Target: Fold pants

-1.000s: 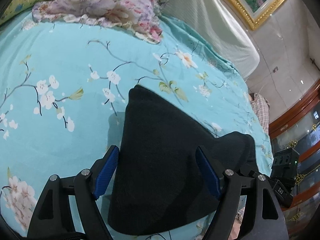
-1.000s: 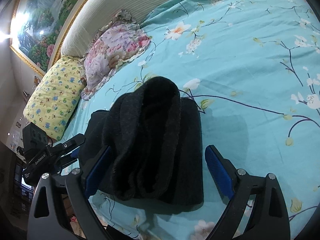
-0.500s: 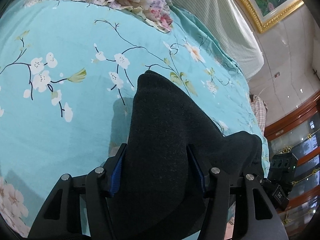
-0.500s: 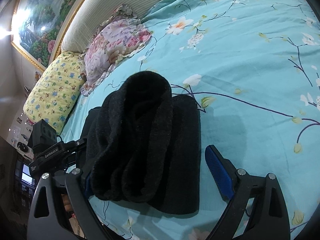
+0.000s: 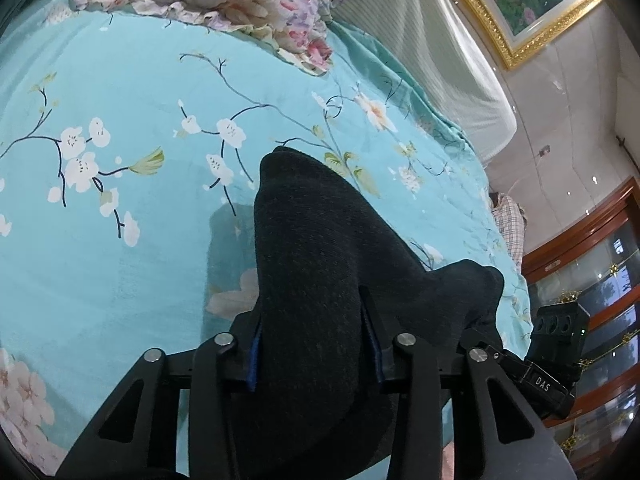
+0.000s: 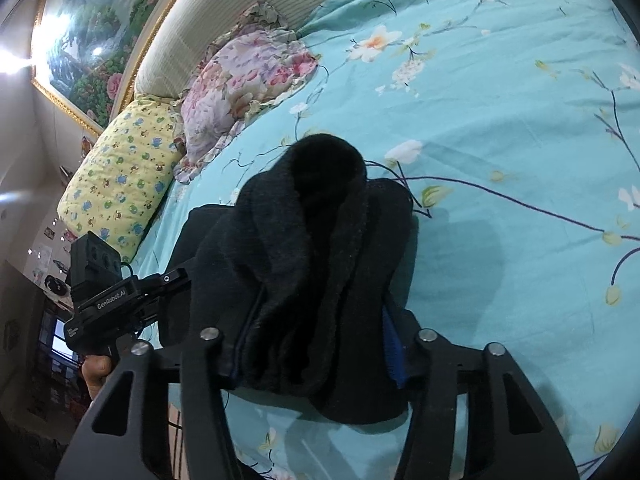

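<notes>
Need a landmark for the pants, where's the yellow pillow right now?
In the right wrist view, the yellow pillow lies upper left, beside the floral pillow, beyond the black pants.

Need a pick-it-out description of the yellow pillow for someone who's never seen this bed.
Start at the pale ribbed headboard below the gold-framed painting, at the head of the turquoise blossom-print bedspread. Two pillows lie along it; the yellow pillow is the one nearer the bed's edge. It has small blue and green cartoon figures, unlike the ruffled pink-and-lilac floral pillow touching it.
</notes>
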Tool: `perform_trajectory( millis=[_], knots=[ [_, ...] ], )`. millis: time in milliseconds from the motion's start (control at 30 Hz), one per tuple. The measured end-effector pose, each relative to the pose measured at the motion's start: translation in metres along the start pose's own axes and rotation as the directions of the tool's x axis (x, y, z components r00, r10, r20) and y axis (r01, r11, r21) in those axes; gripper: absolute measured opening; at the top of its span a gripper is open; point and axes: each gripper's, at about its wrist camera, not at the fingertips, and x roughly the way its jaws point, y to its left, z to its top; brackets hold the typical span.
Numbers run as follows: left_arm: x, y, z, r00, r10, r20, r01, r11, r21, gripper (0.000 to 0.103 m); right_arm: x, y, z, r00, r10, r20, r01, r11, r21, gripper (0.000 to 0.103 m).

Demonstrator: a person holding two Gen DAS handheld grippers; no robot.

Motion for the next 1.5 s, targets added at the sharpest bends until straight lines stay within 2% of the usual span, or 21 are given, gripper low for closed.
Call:
perform_trajectory(
  millis=[200, 433, 967, 1200, 1500],
  knots=[
    [-0.02, -0.004, 0.0, 0.999, -0.02, 0.035, 0.021, 1.0, -0.006, 0.033, -0.009, 0.016, 0.005, 0.999, 0.016, 0.027, -0.015, 0.999, -0.041, 0.046],
    [-0.054, -0.001, 0.011, 0.993, 0.002, 0.116, -0.001, 1.0, -0.004, 0.032, -0.005, 0.041, 0.019, 0.998, 0.054, 0.032, -0.051, 0.994, -0.099, 0.045],
    [-0.118, 0.059, 0.059, 0.958, 0.12, 0.261, -0.096, 0.99, -0.101, 0.032, 0.069, 0.119, 0.072, 0.984, 0.17, -0.051, -0.178, 0.957, -0.231, 0.045],
    [-0.127, 0.082, 0.085, 0.94, 0.173, 0.292, -0.141, 0.982, -0.129, 0.032, 0.104, 0.145, 0.095, 0.978, 0.192, -0.079, -0.207, 0.939, -0.275, 0.045],
    [-0.111, 0.103, 0.105, 0.929, 0.225, 0.294, -0.182, 0.969, -0.167, 0.032, 0.147, 0.156, 0.118, 0.975, 0.191, -0.115, -0.218, 0.928, -0.302, 0.045]
  ],
)
